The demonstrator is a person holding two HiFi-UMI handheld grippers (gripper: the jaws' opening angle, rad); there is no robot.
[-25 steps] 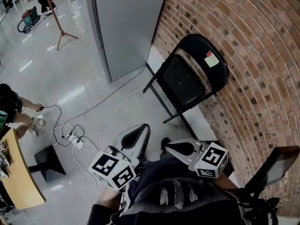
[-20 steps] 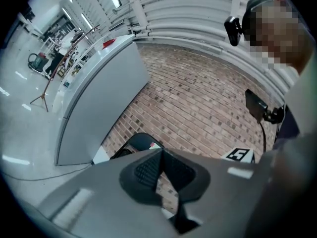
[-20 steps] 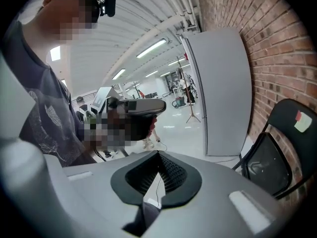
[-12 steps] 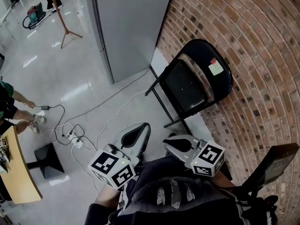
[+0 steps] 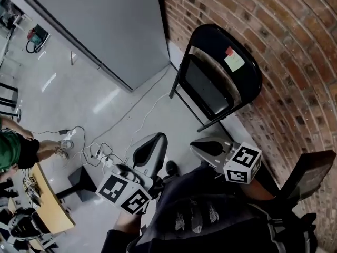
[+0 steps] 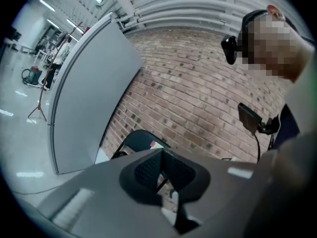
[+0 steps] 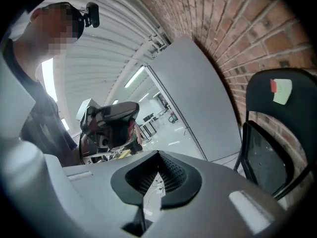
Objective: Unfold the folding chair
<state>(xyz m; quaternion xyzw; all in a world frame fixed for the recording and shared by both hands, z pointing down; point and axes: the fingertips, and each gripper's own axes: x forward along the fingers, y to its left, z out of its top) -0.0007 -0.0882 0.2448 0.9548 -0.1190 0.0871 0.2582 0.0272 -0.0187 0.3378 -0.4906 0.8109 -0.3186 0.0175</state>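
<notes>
A black folding chair [image 5: 216,75] leans folded against the brick wall, its seat flat against the backrest, with a pale sticker [image 5: 234,61] on the back. It also shows in the left gripper view, the chair [image 6: 138,138] low behind the jaws, and in the right gripper view, the chair [image 7: 277,133] at the right edge. My left gripper [image 5: 154,141] is held low in the middle, shut and empty, a short way from the chair's legs. My right gripper [image 5: 202,146] is beside it, also shut and empty, just under the chair's lower frame without touching it.
A tall grey partition [image 5: 105,30] stands left of the chair. A power strip with white cables [image 5: 100,154] lies on the glossy floor. A wooden table [image 5: 47,204] and a person in green [image 5: 16,149] are at the left. A black stand [image 5: 308,175] sits at the right.
Both grippers have moved forward toward the chair, which now looks larger and closer. The view has swung, so the partition fills more of the top. Both jaws stay shut.
</notes>
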